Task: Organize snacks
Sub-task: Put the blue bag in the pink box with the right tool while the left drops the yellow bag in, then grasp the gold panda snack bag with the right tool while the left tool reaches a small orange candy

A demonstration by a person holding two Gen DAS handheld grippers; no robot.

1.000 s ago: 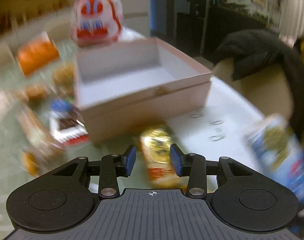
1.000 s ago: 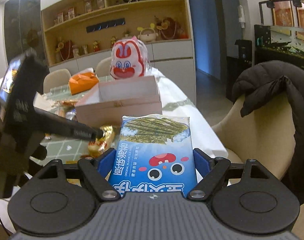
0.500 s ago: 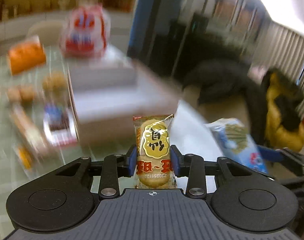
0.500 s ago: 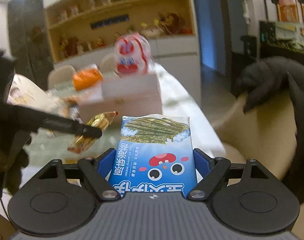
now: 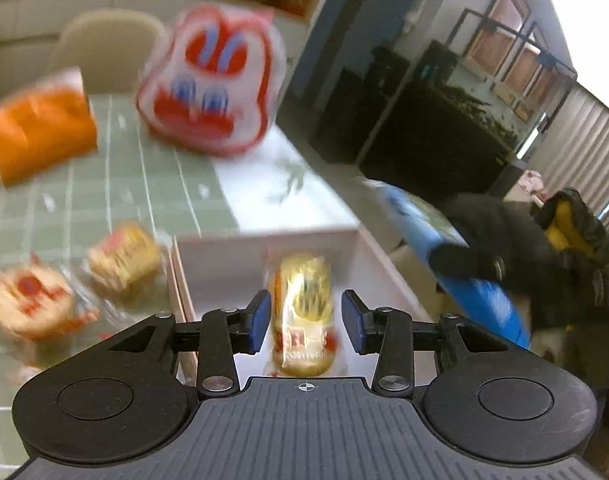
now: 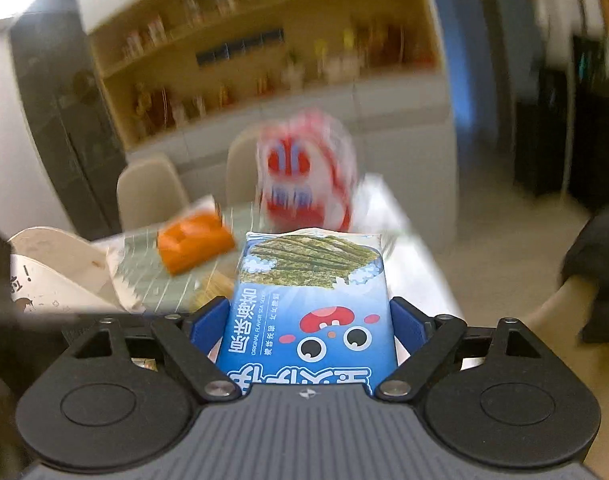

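Observation:
In the left wrist view a gold rice-cracker packet (image 5: 304, 312) lies between the pads of my left gripper (image 5: 306, 320), over the inside of the white box (image 5: 264, 244). The jaws are opening, and a gap shows on each side of the packet. My right gripper (image 6: 308, 320) holds a blue seaweed packet (image 6: 312, 304) flat between its pads, which still touch it while the jaws begin opening. That blue packet (image 5: 444, 264) also shows at the box's right side in the left wrist view.
A red-and-white rabbit bag (image 5: 212, 88) and an orange packet (image 5: 40, 128) sit on the green checked cloth beyond the box. Two round cracker packets (image 5: 28, 304) lie left of it. A black jacket (image 5: 524, 248) hangs over a chair at the right. A white paper bag (image 6: 56, 276) stands at the left.
My left gripper took the gold packet from the table in front of the box, carried it over the box, and its pads have parted from it. My right gripper moved up and toward the table.

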